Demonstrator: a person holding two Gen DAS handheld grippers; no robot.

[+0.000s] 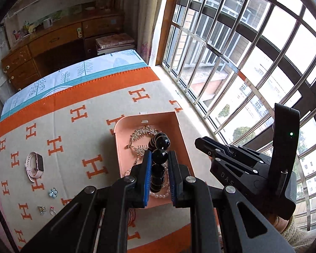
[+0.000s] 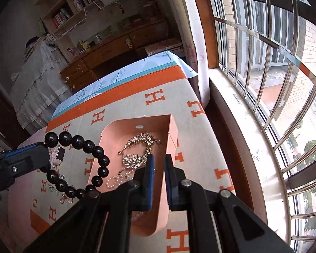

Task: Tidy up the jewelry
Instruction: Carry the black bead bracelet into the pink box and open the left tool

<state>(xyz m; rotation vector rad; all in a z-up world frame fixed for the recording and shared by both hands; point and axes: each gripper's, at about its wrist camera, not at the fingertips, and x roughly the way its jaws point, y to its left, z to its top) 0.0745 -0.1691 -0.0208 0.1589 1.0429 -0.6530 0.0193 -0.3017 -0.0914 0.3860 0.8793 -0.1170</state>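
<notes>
Left wrist view: my left gripper is clamped on the black bead bracelet, hanging over the pink box at lower centre; my right gripper is clenched, empty.

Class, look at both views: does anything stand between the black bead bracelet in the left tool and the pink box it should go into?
Nothing visible does. The bracelet hangs from the left tool beside the open box, which has no lid; a gold hair comb and pearls already lie inside.
</notes>
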